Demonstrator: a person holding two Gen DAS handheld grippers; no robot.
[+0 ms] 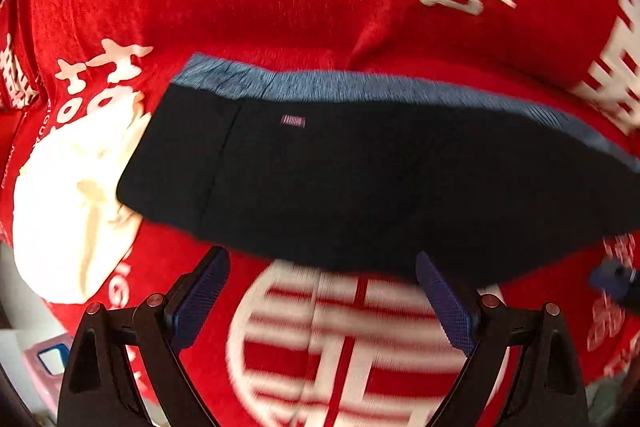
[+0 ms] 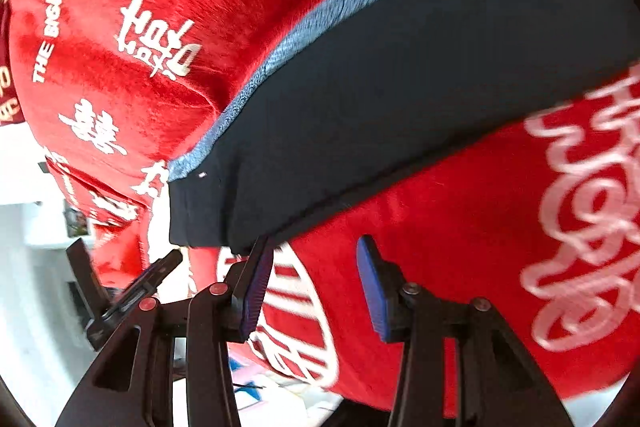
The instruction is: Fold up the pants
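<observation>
- While both cameras are looking down on the same red blanket (image 1: 248, 11), the folded dark pants (image 1: 360, 179) are lying flat on it, filling the middle of the left wrist view and running from about 8 o'clock to 1 o'clock in the right wrist view.
- Only the left wrist view is showing a small pink label (image 1: 293, 121) on the pants, sitting toward 11 o'clock of the garment, just below the blue-grey waistband (image 1: 360, 83).
- That view is also showing a cream cloth (image 1: 76, 211) at 9 o'clock, poking out from under the left end of the pants, and a pink item (image 1: 48, 363) at 7 o'clock off the blanket's edge.
- The left gripper (image 1: 320, 301) is hanging over a round white-and-red print, its jaws standing wide apart with nothing between them; the near edge of the pants is lying just beyond its tips.
- Only the right wrist view is showing "THE BIGDAY" lettering (image 2: 51, 19) at 10 o'clock and a pale floor area (image 2: 36, 267) at 8 o'clock.
- The right gripper (image 2: 316, 285) is showing its jaws parted and empty; its left finger (image 2: 256, 291) is sitting right at the corner of the pants, though blur is hiding whether it is touching.
- The left gripper's black frame (image 2: 132, 291) is peeking in at 8 o'clock of the right wrist view.
</observation>
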